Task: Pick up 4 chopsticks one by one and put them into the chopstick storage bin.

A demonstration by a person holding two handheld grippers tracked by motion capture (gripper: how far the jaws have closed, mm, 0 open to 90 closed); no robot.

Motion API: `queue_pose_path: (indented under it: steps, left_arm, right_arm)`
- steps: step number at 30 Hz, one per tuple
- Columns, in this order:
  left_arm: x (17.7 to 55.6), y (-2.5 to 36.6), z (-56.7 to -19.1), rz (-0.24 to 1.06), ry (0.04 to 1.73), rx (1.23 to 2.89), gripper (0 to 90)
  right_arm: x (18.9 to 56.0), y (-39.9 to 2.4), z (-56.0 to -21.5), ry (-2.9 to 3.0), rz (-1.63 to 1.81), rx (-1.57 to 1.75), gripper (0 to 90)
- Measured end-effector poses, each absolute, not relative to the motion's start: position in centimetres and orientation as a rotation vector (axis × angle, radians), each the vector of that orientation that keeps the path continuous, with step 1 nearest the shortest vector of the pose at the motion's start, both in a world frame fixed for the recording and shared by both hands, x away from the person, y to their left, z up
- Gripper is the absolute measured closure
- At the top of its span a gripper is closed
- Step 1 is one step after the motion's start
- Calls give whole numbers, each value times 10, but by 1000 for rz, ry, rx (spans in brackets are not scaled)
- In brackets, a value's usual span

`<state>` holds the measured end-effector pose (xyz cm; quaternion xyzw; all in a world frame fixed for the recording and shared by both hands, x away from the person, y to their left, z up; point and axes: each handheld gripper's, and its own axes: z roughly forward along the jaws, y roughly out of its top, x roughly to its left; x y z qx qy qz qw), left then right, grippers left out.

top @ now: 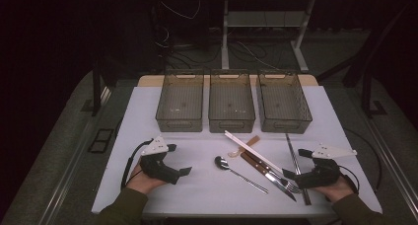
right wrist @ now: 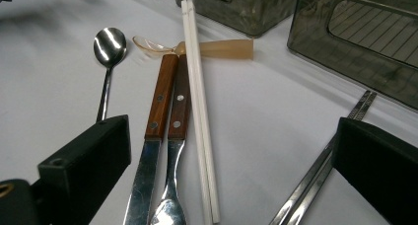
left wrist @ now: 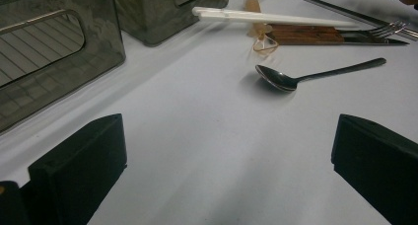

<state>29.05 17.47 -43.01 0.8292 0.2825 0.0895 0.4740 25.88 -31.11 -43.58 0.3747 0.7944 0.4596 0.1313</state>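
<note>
Lying just ahead of the spread, empty right gripper (top: 290,174), the fork (right wrist: 173,151) is pointed handle-away; left gripper (top: 183,171) is farther off.

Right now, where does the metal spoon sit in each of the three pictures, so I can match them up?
High view: the metal spoon lies at centre, low on the table, its handle running toward lower right.
Left gripper view: the spoon is upper right of centre, bowl to the left.
Right gripper view: the spoon is upper left, bowl at the top.
Shared landmark: the white chopsticks, lying across the translucent plastic spoon.
</note>
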Motion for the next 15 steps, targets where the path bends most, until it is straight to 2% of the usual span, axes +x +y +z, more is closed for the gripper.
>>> queue_pose_path:
  steps: [15]
  left_arm:
    - [289,174,-430,224,692,2035,0]
  right_arm:
    - [260,-314,-434,2303,1348,1081,19]
